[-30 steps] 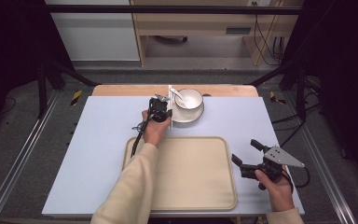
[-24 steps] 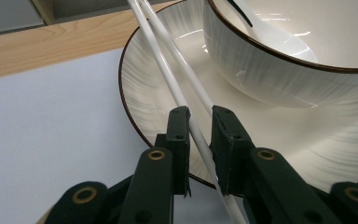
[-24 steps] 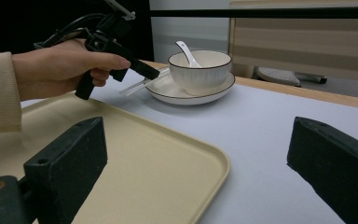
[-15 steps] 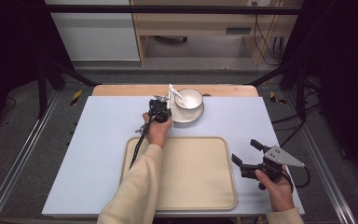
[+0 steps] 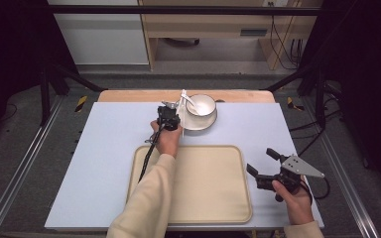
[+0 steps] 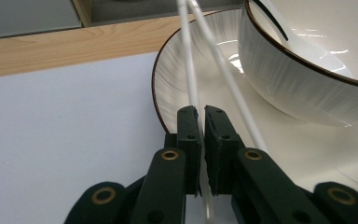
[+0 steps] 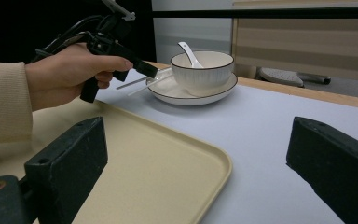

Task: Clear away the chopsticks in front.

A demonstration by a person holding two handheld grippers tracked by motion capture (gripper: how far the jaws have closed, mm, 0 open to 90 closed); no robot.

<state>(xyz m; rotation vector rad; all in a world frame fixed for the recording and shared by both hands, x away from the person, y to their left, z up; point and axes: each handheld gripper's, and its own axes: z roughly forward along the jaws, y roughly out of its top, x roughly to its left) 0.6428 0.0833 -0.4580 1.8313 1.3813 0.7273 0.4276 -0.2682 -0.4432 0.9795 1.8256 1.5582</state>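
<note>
Your left gripper (image 6: 200,116) is clenched on the white chopsticks (image 6: 191,74) at the plate's (image 6: 177,88) nine o'clock rim; your right gripper (image 5: 268,166), jaws spread and empty, waits beside the tray (image 5: 218,198), apparently their destination.

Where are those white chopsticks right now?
In the high view the chopsticks lie across the left rim of the plate under the bowl, at the table's far middle; the left gripper is shut on one.

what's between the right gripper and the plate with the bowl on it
In the right gripper view, between the right gripper and the plate: the tray's corner, then bare table.
</note>
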